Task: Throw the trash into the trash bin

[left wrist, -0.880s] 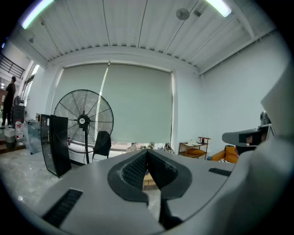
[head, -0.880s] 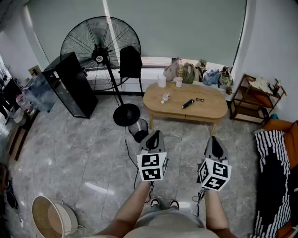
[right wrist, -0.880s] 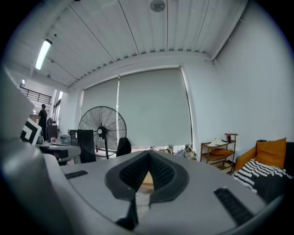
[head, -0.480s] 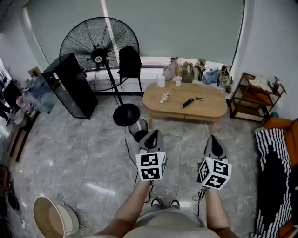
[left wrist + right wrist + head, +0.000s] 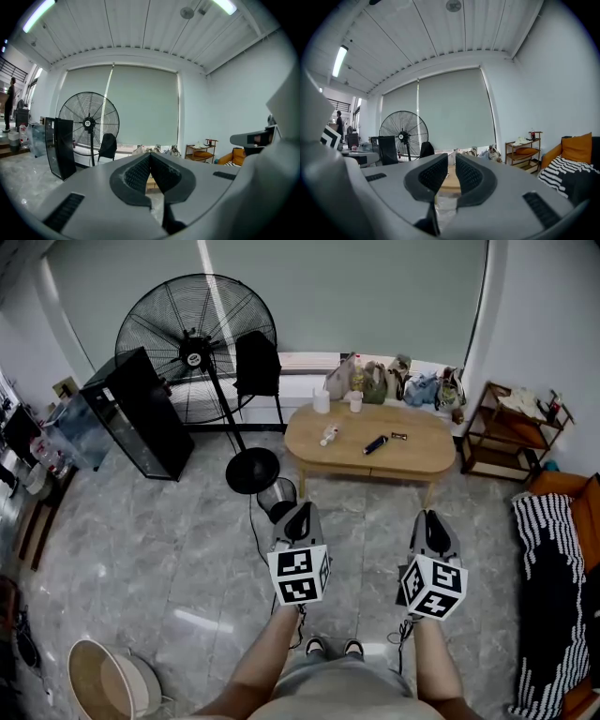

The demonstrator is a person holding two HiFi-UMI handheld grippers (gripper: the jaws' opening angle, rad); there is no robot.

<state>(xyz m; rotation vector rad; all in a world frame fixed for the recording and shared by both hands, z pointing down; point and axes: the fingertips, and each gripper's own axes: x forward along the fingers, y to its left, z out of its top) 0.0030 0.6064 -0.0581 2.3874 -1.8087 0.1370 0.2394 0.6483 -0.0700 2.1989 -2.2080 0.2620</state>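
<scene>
A small black mesh trash bin (image 5: 278,495) stands on the floor by the near left corner of an oval wooden table (image 5: 417,461). On the table lie a small white bottle (image 5: 328,436), a dark stick-shaped item (image 5: 376,444) and a tiny dark piece (image 5: 400,436). My left gripper (image 5: 300,511) hovers just this side of the bin, its pads closed together in the left gripper view (image 5: 150,157), holding nothing. My right gripper (image 5: 429,519) is level with it further right, short of the table. Its jaws stand a narrow slit apart (image 5: 450,161), with nothing between them.
A large pedestal fan (image 5: 195,345) with a round base (image 5: 253,471) stands left of the table, beside a black cabinet (image 5: 141,413). A cable (image 5: 258,545) runs over the floor. Bags line the windowsill (image 5: 394,381). A wooden shelf (image 5: 511,432) and striped sofa cover (image 5: 553,587) are at the right.
The left gripper has drifted slightly left and toward the bin. The right gripper has hardly moved.
</scene>
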